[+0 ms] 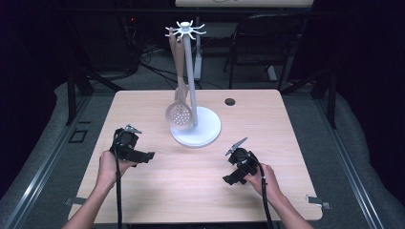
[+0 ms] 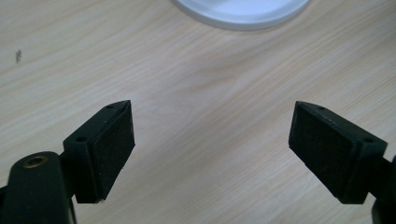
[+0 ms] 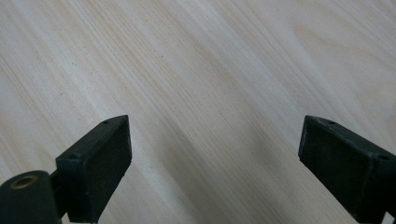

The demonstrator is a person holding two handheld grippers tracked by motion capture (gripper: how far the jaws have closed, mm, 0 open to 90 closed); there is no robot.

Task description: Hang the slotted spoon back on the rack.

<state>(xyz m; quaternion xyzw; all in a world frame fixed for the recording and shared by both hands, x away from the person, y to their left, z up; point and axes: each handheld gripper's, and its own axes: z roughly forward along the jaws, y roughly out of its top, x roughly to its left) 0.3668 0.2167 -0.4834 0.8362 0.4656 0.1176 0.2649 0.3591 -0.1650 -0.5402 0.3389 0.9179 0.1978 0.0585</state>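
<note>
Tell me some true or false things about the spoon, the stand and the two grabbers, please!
1. The spoon with holes hangs on the white stand. True.
2. The left gripper is holding the spoon. False: its jaws are open with nothing between them.
3. The right gripper is open above bare table. True.
4. The stand lies tipped over. False: it stands upright.
5. Both grippers sit behind the stand. False: they are on the near side, one on each side of it.
</note>
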